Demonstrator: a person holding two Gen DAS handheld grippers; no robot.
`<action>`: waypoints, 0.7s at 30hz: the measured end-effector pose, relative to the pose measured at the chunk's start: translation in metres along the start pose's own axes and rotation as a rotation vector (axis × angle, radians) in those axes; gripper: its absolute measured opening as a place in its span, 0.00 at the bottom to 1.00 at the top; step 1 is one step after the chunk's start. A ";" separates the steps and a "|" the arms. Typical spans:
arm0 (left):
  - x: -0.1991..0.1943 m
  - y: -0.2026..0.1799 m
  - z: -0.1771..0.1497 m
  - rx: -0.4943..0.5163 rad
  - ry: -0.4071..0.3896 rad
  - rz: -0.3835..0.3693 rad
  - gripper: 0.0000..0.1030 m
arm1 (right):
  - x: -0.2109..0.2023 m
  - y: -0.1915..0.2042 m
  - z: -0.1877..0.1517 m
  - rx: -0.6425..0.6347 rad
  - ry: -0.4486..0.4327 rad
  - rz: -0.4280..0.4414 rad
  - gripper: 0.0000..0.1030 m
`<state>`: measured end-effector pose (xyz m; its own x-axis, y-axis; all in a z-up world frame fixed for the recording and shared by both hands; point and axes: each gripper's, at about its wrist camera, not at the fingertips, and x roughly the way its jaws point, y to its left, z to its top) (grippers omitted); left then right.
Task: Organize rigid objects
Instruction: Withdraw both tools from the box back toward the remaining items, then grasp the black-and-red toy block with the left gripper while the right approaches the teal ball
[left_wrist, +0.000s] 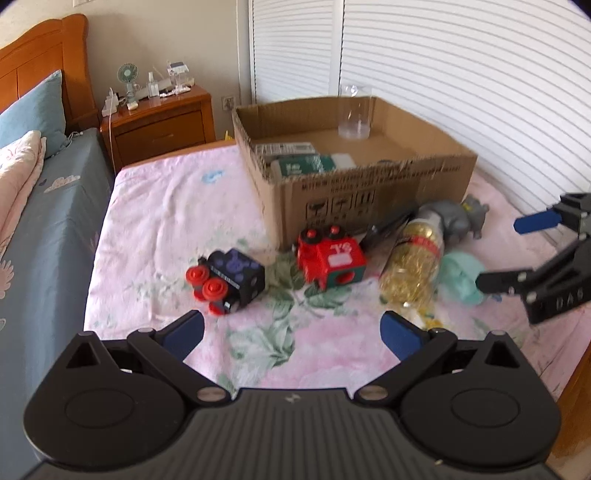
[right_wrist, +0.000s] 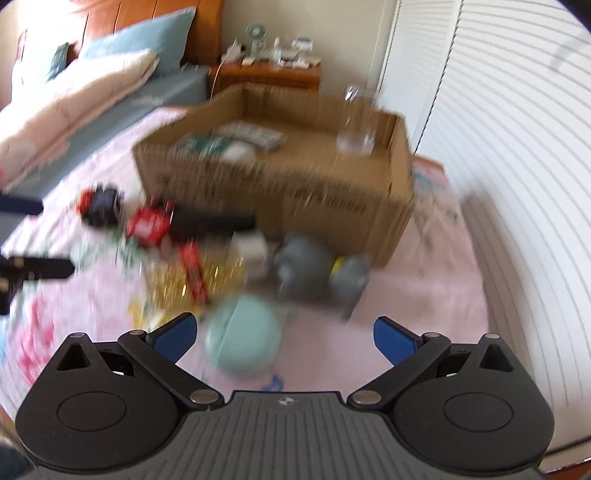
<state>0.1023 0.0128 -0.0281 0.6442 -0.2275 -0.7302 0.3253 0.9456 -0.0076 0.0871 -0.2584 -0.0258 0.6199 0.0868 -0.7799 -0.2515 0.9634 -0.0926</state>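
Your toys lie mid-bed before the cardboard box (left_wrist: 354, 192), black block (left_wrist: 231, 282) and red block (left_wrist: 332, 262) side by side, glitter bottle (left_wrist: 413, 266), mint ball (right_wrist: 242, 338), your left gripper (left_wrist: 293, 332) and right gripper (right_wrist: 284, 338) both jaws released, empty.

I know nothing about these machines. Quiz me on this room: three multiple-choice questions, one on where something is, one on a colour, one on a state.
1. Where does the clear glass stand?
A. inside the cardboard box
B. on the nightstand
C. on the floor

2. What colour is the round case nearest the right tongs?
A. orange
B. pale green
C. black

3. How are the left tongs?
A. shut on a toy
B. open and empty
C. shut on the bottle

Answers: 1 A, the glass rises from the box's far corner. 2 B, it looks mint in both views. 3 B, its blue pads sit wide apart over bare bedspread.
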 end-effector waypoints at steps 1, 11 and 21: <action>0.001 0.002 -0.002 -0.003 0.006 -0.001 0.98 | 0.004 0.003 -0.002 -0.003 0.011 0.002 1.00; 0.014 0.024 -0.011 -0.056 0.051 0.026 0.98 | 0.033 0.007 -0.009 0.071 0.039 0.009 1.00; 0.038 0.048 -0.002 -0.083 0.078 0.020 0.98 | 0.031 -0.016 -0.018 0.146 0.028 -0.023 1.00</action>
<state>0.1408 0.0500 -0.0579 0.5931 -0.1931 -0.7816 0.2530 0.9663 -0.0468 0.0971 -0.2756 -0.0600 0.6029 0.0591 -0.7956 -0.1249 0.9919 -0.0210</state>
